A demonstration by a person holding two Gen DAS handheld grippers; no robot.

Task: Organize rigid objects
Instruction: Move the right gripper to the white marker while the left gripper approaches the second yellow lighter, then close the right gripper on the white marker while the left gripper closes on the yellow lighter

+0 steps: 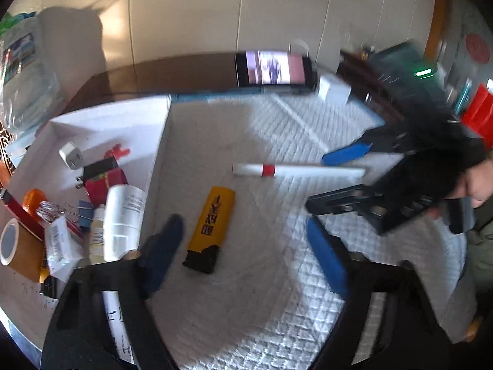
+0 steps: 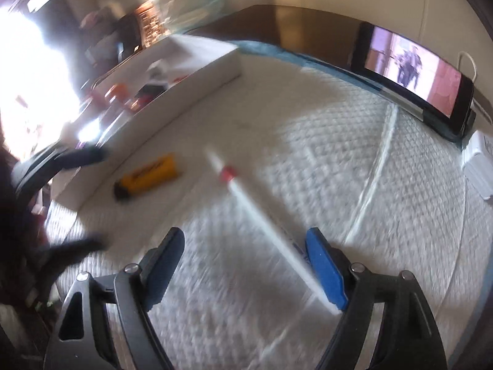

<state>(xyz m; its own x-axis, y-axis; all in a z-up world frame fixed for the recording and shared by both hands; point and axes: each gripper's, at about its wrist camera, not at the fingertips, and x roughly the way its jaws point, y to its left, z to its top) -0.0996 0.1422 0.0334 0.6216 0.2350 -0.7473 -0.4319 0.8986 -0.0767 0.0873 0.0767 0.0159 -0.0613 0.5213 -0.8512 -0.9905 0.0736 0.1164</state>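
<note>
Two grippers hang over a white quilted mat (image 1: 277, 129) on the counter. Off to the left of the left gripper (image 1: 243, 252) sits a white tray (image 1: 117, 117) crowded with small things: a white charger plug (image 1: 71, 155), a red box (image 1: 104, 185), a white bottle (image 1: 123, 219) and a roll of tape (image 1: 10, 242). The left gripper's jaws stand wide apart with nothing between them, and a yellow lighter (image 1: 211, 225) with a black cap lies on the mat just ahead of them, nearer the left finger. Farther out lies a white pen (image 1: 295, 170) with a red band. The right gripper (image 2: 246, 269) also has its jaws apart; the pen's near end lies beside its right blue pad (image 2: 325, 269), though motion blur hides whether they touch. Beyond, a phone (image 2: 413, 71) with a lit screen stands at the mat's far edge.
</note>
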